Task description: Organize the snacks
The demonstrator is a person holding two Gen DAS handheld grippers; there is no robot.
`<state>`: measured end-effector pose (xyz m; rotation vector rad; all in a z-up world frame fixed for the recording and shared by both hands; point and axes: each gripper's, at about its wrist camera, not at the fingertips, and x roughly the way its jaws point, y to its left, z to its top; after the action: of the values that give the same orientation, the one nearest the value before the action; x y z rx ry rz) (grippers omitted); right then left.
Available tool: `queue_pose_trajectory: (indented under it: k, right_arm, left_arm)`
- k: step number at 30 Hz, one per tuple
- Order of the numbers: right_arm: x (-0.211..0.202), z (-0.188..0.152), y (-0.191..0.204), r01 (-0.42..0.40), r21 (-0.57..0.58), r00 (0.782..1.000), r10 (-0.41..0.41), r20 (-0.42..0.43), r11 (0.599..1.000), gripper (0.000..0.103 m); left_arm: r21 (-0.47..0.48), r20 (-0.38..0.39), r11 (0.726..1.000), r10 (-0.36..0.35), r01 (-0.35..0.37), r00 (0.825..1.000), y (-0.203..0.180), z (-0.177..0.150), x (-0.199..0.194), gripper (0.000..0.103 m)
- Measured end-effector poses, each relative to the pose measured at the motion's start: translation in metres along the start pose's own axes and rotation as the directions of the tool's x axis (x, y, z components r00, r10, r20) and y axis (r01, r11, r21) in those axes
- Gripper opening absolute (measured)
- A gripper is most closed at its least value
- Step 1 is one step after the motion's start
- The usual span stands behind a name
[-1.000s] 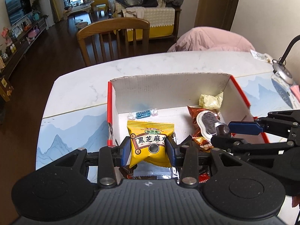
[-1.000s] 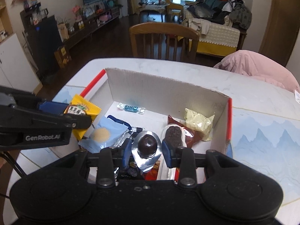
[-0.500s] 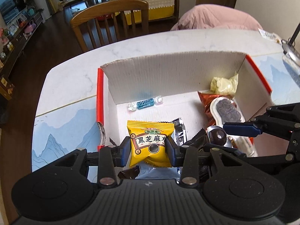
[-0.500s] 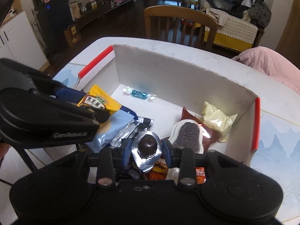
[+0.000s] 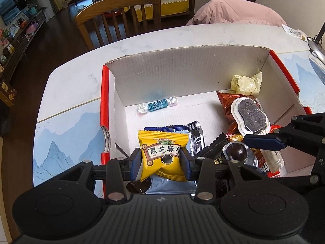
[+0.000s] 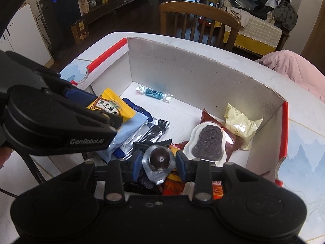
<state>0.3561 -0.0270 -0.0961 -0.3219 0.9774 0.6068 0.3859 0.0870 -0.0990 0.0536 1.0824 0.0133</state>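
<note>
item: my left tongs (image 5: 160, 160), clamped on the yellow sesame packet (image 5: 162, 156); my right tongs (image 6: 158, 162), clamped on the foil chocolate ball (image 6: 159, 159). change: both have sunk into the cardboard box (image 6: 182, 71), over its near edge; release looks next. table (image 5: 77, 77): marble, mountain print. room: wooden chair (image 5: 117, 16), sofa.

Right claw (image 6: 158, 162) grips a foil-cupped chocolate ball (image 6: 159, 159) over the snack-filled box (image 6: 203, 77).
</note>
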Motion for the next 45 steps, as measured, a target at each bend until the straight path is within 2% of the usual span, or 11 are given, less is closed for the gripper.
queue_pose_trajectory:
  k: [8,22,25,27,28,30,31,34,35,39,45]
  right_arm:
    - [-0.015,-0.005,-0.008,-0.027,0.058,1.000,0.026,0.011,0.998,0.036]
    - [-0.076,-0.023,-0.012,-0.072,0.123,0.990,0.055,0.132,0.990,0.043]
    - [-0.088,-0.027,-0.012,-0.075,0.135,0.985,0.052,0.163,0.988,0.051]
    - [-0.097,-0.031,-0.012,-0.075,0.142,0.981,0.048,0.188,0.987,0.061]
    - [-0.101,-0.033,-0.012,-0.076,0.143,0.979,0.046,0.199,0.987,0.063]
    - [-0.109,-0.036,-0.010,-0.071,0.140,0.975,0.039,0.221,0.988,0.077]
    - [-0.113,-0.038,-0.009,-0.071,0.139,0.971,0.037,0.234,0.988,0.080]
    - [-0.123,-0.044,-0.006,-0.079,0.134,0.966,0.043,0.256,0.988,0.082]
    - [-0.126,-0.046,-0.005,-0.081,0.134,0.964,0.043,0.262,0.988,0.083]
    - [-0.141,-0.055,0.000,-0.084,0.134,0.952,0.039,0.304,0.987,0.096]
    - [-0.156,-0.068,0.005,-0.066,0.141,0.938,0.013,0.346,0.988,0.101]
  left_arm:
    - [-0.036,0.035,0.999,-0.032,0.033,0.999,0.008,-0.008,-0.016,0.051]
    - [-0.079,0.155,0.993,-0.070,0.083,0.985,0.014,-0.031,-0.065,0.058]
    - [-0.088,0.189,0.992,-0.077,0.095,0.979,0.015,-0.038,-0.078,0.058]
    - [-0.099,0.211,0.989,-0.087,0.110,0.974,0.017,-0.043,-0.087,0.061]
    - [-0.106,0.221,0.987,-0.092,0.118,0.971,0.018,-0.046,-0.092,0.062]
    - [-0.117,0.239,0.985,-0.099,0.129,0.966,0.019,-0.051,-0.100,0.062]
    - [-0.122,0.246,0.984,-0.098,0.131,0.964,0.019,-0.054,-0.104,0.062]
    - [-0.137,0.270,0.980,-0.103,0.144,0.957,0.021,-0.063,-0.116,0.063]
    - [-0.138,0.276,0.980,-0.102,0.144,0.956,0.021,-0.066,-0.120,0.067]
    - [-0.122,0.336,0.984,-0.078,0.126,0.939,0.017,-0.078,-0.139,0.071]
    - [-0.110,0.401,0.986,-0.071,0.125,0.913,0.011,-0.093,-0.163,0.084]
